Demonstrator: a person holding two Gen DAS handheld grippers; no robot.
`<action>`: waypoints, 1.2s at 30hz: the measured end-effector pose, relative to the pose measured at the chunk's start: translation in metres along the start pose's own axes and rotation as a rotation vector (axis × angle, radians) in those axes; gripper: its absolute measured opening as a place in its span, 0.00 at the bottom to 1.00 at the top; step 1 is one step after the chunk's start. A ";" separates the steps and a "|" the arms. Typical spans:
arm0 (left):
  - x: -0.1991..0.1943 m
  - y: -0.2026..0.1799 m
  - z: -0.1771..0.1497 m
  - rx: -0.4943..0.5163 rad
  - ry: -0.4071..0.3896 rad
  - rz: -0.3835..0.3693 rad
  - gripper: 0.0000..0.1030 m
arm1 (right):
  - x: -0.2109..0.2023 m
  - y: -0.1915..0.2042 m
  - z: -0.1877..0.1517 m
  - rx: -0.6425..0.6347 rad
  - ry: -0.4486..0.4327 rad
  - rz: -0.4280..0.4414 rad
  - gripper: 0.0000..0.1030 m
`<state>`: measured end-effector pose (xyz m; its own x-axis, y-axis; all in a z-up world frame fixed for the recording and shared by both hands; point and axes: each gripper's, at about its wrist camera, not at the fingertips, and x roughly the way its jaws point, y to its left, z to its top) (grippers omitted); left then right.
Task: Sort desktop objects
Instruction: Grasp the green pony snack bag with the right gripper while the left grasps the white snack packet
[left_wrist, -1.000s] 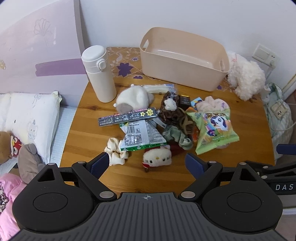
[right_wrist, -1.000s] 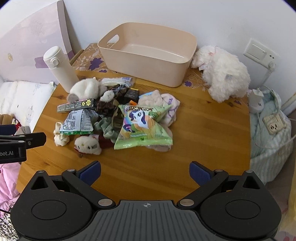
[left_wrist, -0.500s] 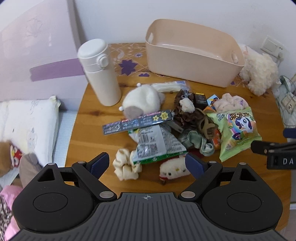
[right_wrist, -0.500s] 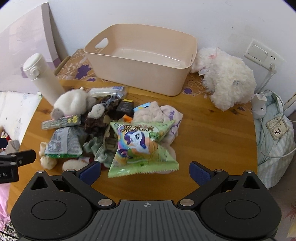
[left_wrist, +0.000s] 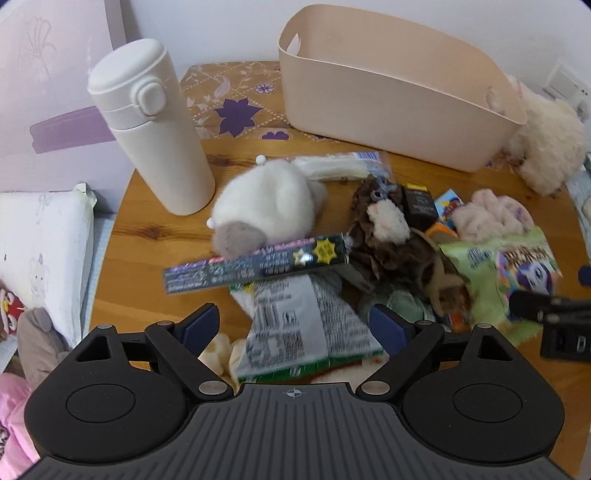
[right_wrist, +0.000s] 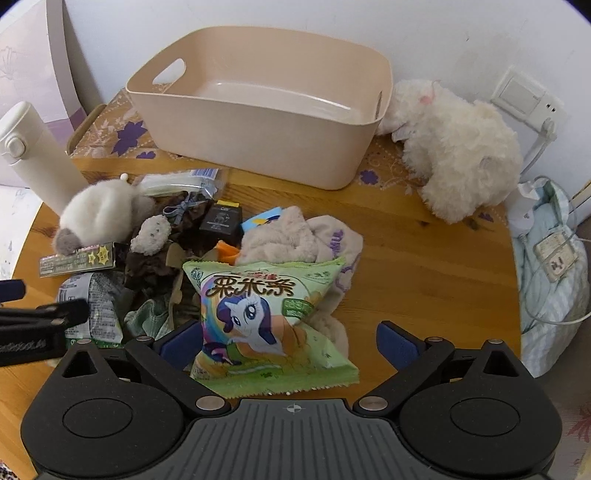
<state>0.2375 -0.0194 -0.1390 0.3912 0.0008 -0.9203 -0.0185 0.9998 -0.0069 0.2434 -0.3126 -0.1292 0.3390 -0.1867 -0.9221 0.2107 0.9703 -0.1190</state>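
Two grippers, both spread wide and holding nothing, are hanging low over the pile on the round wooden table (right_wrist: 424, 266). The left gripper (left_wrist: 293, 326) sits over the silvery-green snack packet (left_wrist: 303, 321), which lies flat with a long dark box (left_wrist: 258, 264) resting across its top edge, so I'd guess that box could slide when the packet gets lifted. The right gripper (right_wrist: 290, 338) straddles the green pony snack bag (right_wrist: 266, 317), which is propped on a fluffy pinkish cloth (right_wrist: 295, 236), puffed up and probably easy to pinch. The beige bin (right_wrist: 258, 107) at the back of the table is empty, open side up, so that looks like where stuff is meant to go. Nothing's sorted yet as far as I can tell. A white bottle (left_wrist: 151, 125) stands upright on the left, clear of the mess, and a white plush toy (right_wrist: 458, 155) lies just beside the bin.
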 end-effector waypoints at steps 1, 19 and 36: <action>0.003 0.000 0.002 0.005 -0.002 -0.002 0.88 | 0.003 0.000 0.001 0.002 0.004 0.007 0.97; 0.069 0.007 0.001 0.073 0.111 -0.004 0.74 | 0.023 -0.006 -0.002 0.082 0.002 0.042 0.76; 0.047 0.018 -0.008 0.173 0.060 -0.069 0.61 | 0.007 -0.007 -0.015 0.033 -0.025 0.058 0.56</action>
<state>0.2487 -0.0018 -0.1854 0.3302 -0.0639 -0.9418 0.1667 0.9860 -0.0084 0.2303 -0.3186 -0.1401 0.3740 -0.1345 -0.9176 0.2197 0.9741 -0.0532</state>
